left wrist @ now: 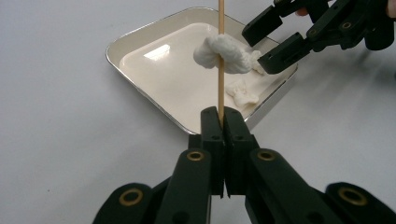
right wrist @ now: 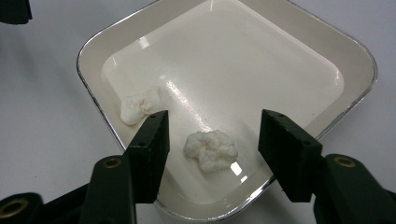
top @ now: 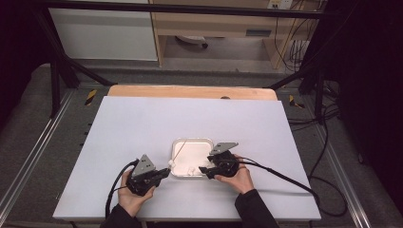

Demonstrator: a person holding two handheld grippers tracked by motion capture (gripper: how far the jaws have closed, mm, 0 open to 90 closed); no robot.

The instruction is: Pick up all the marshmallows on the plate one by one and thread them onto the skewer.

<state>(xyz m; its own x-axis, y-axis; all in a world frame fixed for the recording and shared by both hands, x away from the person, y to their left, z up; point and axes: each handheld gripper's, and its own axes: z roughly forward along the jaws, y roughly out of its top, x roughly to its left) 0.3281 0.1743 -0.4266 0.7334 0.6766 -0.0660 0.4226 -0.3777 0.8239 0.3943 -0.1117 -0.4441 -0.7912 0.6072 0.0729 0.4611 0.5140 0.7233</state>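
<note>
**Threading white lumps onto a skewer**

A wooden skewer [left wrist: 221, 74] with one white lump [left wrist: 223, 54] already on it stands clamped in the left gripper [left wrist: 223, 116], above the tray [top: 177, 145] near the table's front edge. The right gripper [right wrist: 212, 133], jaws apart, straddles a loose lump [right wrist: 210, 149], probably next; its view reveals another lump [right wrist: 138, 106]

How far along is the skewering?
One white lump is already threaded on the skewer that the left gripper clamps. The right gripper, jaws open, straddles a second lump in the tray. A third is still in the tray.
</note>
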